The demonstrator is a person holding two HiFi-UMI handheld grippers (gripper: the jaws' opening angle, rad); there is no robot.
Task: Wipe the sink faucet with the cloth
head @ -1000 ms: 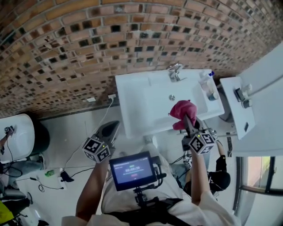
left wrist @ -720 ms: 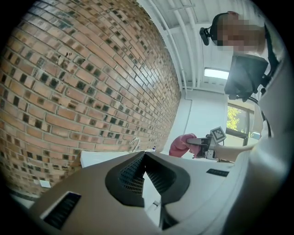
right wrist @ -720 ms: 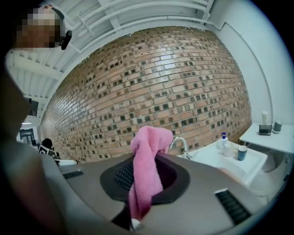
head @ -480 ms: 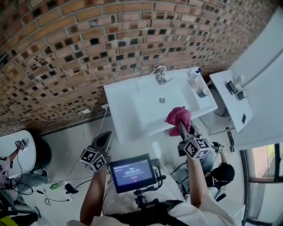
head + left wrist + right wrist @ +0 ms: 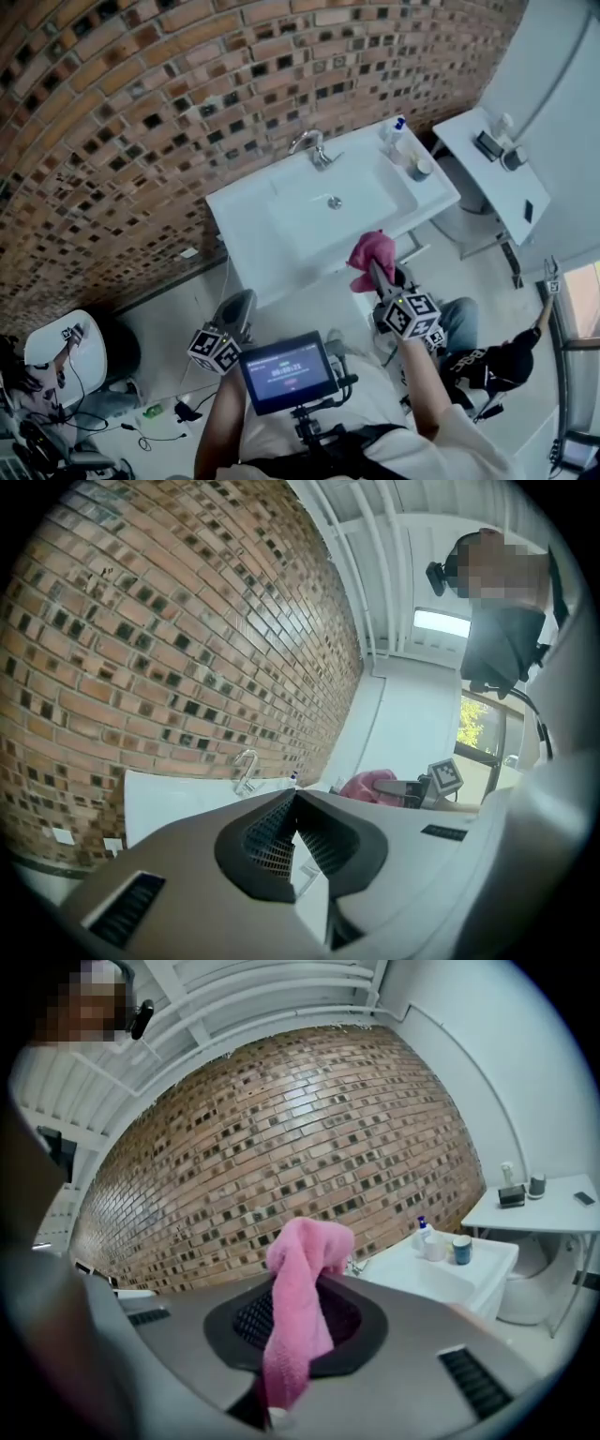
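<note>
The white sink (image 5: 246, 227) stands against the brick wall, with the chrome faucet (image 5: 310, 146) at its back rim. My right gripper (image 5: 375, 271) is shut on a pink cloth (image 5: 370, 251), held in the air just in front of the sink's front edge. In the right gripper view the cloth (image 5: 302, 1297) drapes over the jaws and hides most of the faucet. My left gripper (image 5: 243, 304) hangs lower left, jaws shut on nothing, away from the sink. The left gripper view shows the faucet (image 5: 246, 770) and the cloth (image 5: 367, 784) beyond it.
A soap bottle (image 5: 397, 130) and a cup (image 5: 421, 170) stand on the sink's right end. A white side table (image 5: 495, 189) with small items is to the right. A person (image 5: 489, 367) sits on the floor at the right, and another (image 5: 28, 380) at far left among cables.
The view has pulled back and the sink looks further off. The cloth, which overlapped the sink's front rim, now hangs in front of it. The left gripper stays low and shut.
</note>
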